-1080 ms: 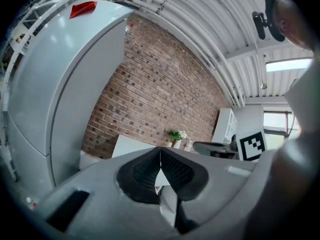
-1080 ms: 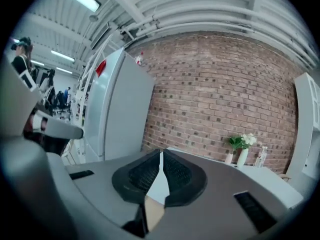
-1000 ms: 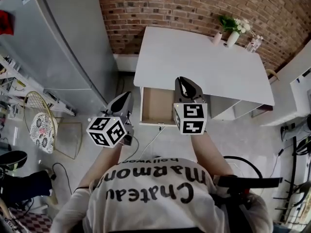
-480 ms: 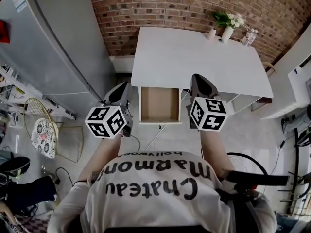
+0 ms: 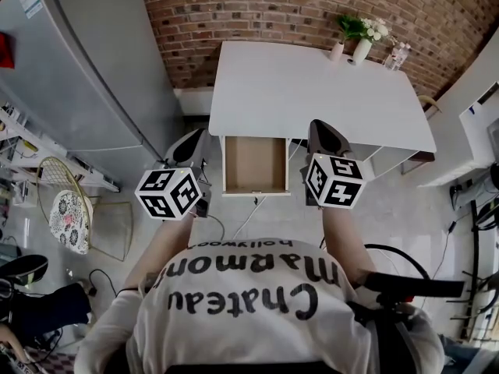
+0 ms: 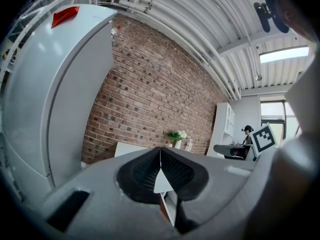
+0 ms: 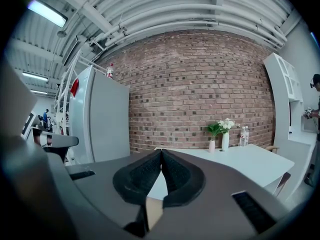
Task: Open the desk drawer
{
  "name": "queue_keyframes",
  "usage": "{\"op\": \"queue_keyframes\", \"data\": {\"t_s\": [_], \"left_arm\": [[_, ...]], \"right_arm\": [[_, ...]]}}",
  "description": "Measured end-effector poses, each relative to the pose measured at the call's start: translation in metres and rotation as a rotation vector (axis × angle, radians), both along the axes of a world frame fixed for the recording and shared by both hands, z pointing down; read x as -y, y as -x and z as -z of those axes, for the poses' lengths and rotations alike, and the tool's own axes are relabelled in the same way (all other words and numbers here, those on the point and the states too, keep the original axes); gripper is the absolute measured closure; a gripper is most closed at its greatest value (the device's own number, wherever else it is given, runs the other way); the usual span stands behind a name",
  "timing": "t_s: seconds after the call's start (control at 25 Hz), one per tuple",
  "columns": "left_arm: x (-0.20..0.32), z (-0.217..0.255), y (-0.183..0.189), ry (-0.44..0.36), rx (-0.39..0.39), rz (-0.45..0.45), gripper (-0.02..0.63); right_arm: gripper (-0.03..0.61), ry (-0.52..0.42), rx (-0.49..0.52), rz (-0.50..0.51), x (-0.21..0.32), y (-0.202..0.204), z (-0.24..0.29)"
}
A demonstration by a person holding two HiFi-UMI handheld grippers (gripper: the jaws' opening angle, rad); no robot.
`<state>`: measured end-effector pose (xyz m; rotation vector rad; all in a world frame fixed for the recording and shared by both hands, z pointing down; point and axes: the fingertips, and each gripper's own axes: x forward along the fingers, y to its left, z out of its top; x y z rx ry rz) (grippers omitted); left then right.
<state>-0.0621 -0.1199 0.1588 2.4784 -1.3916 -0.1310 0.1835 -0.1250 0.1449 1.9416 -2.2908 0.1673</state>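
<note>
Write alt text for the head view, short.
Seen from above, the drawer of a white desk is pulled open and looks empty. The person's left gripper and right gripper flank it, neither holding it. A brick wall and flower vases lie beyond.

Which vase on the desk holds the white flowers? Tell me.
The taller white vase, standing right of the shorter vase with green leaves, and nearer the bottle.
</note>
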Motion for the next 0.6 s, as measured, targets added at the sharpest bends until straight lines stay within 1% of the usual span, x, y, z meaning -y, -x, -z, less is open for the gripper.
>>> {"op": "queue_keyframes", "data": {"t_s": [0.16, 0.4, 0.6], "left_arm": [[-0.002, 0.000, -0.001, -0.005, 0.008, -0.001, 0.597], [-0.004, -0.001, 0.000, 0.003, 0.004, -0.001, 0.597], [-0.005, 0.001, 0.002, -0.002, -0.006, -0.003, 0.597]], "right_arm": [[0.565, 0.004, 0.008, -0.016, -0.002, -0.008, -0.001], [0.565, 0.017, 0.050, -0.025, -0.002, -0.011, -0.003], [0.565, 0.023, 0.046, -0.026, -0.003, -0.008, -0.006]]}}
